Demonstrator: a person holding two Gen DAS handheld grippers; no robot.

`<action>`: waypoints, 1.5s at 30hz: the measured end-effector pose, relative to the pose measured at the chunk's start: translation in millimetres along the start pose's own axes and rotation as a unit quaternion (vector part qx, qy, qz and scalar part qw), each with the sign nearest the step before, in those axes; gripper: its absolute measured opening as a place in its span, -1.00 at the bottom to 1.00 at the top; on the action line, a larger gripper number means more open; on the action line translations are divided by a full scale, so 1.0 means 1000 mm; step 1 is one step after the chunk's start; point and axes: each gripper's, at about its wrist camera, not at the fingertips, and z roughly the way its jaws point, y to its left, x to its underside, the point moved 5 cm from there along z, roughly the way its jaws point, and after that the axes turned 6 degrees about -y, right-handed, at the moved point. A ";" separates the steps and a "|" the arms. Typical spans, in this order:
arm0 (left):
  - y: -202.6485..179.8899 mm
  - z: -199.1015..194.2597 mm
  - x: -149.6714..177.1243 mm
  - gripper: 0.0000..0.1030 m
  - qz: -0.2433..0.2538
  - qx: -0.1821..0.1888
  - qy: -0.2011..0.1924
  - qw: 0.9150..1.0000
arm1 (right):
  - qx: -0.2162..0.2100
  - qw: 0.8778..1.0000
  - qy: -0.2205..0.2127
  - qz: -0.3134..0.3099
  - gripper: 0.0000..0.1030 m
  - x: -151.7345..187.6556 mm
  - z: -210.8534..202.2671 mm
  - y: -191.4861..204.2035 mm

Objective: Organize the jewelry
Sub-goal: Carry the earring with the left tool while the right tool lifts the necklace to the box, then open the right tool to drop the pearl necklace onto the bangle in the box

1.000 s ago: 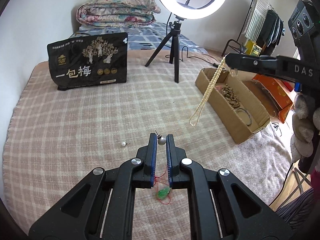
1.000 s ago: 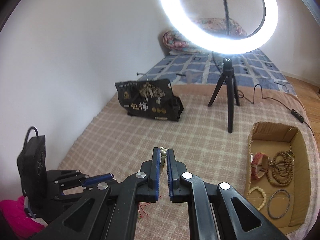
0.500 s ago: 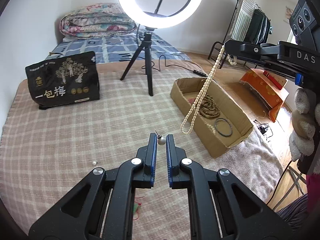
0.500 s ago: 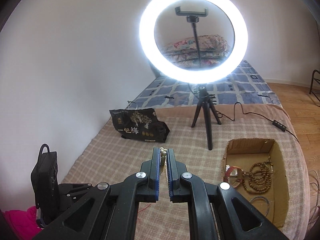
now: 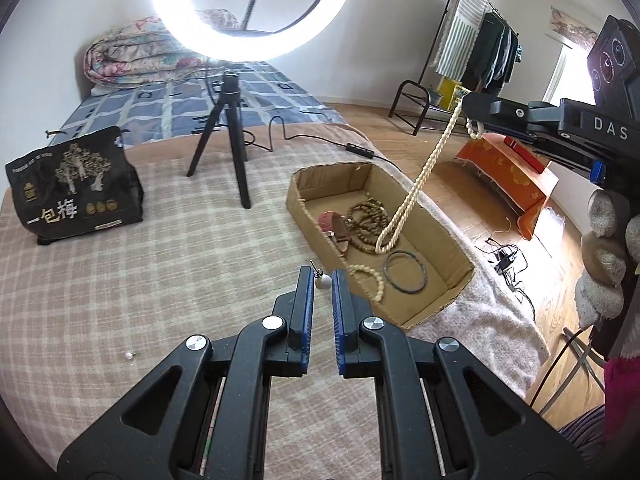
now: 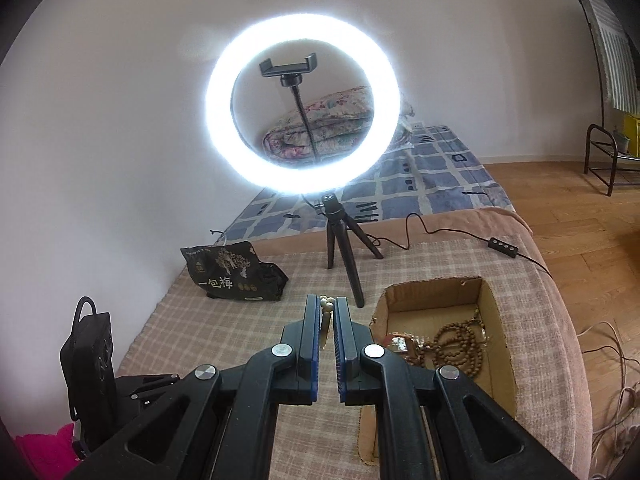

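Observation:
My left gripper (image 5: 322, 280) is shut on a small pearl earring (image 5: 322, 281) and holds it above the checked blanket, just left of the cardboard box (image 5: 456, 240). My right gripper (image 6: 327, 307) is shut on a long cream pearl necklace (image 5: 416, 192), which hangs from it over the box in the left wrist view; only a few beads (image 6: 326, 304) show in the right wrist view. The box holds brown bead strings (image 5: 366, 222), a red strap (image 5: 334, 226), a cream bead bracelet (image 5: 370, 280) and a dark bangle (image 5: 405, 271).
A ring light on a black tripod (image 5: 234, 136) stands on the blanket behind the box, its cable (image 5: 320, 136) trailing right. A black snack bag (image 5: 76, 192) stands at the left. A loose pearl (image 5: 129, 355) lies on the blanket. The bed edge drops off right of the box.
Both grippers have swung right toward the box. The hanging necklace now dangles over the box interior instead of beside it. The left gripper with the earring has come up next to the box.

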 end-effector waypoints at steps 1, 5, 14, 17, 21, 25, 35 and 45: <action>-0.004 0.003 0.000 -0.86 0.001 0.003 0.001 1.000 | 0.003 1.000 0.000 0.002 -0.92 0.000 -0.001 -0.004; -0.020 0.016 0.000 -0.86 0.007 0.013 0.007 1.000 | 0.012 1.000 0.005 0.009 -0.92 0.004 -0.004 -0.020; -0.051 0.045 0.004 -0.86 0.018 0.033 0.026 0.999 | 0.040 0.999 0.022 0.023 -0.92 0.019 -0.003 -0.055; -0.060 0.055 0.006 -0.86 0.019 0.038 0.032 0.999 | 0.051 0.998 0.033 0.027 -0.92 0.026 0.003 -0.068; -0.068 0.064 0.009 -0.86 0.023 0.039 0.038 0.998 | 0.065 0.996 0.045 0.030 -0.92 0.032 0.012 -0.082; -0.073 0.075 0.015 -0.86 0.022 0.034 0.047 0.998 | 0.080 0.994 0.057 0.039 -0.92 0.039 0.022 -0.096; -0.080 0.085 0.019 -0.86 0.024 0.035 0.051 0.998 | 0.099 0.991 0.082 0.040 -0.92 0.054 0.035 -0.108; -0.079 0.084 0.020 0.08 0.026 0.025 0.048 0.998 | 0.127 0.988 0.080 0.043 0.49 0.055 0.035 -0.113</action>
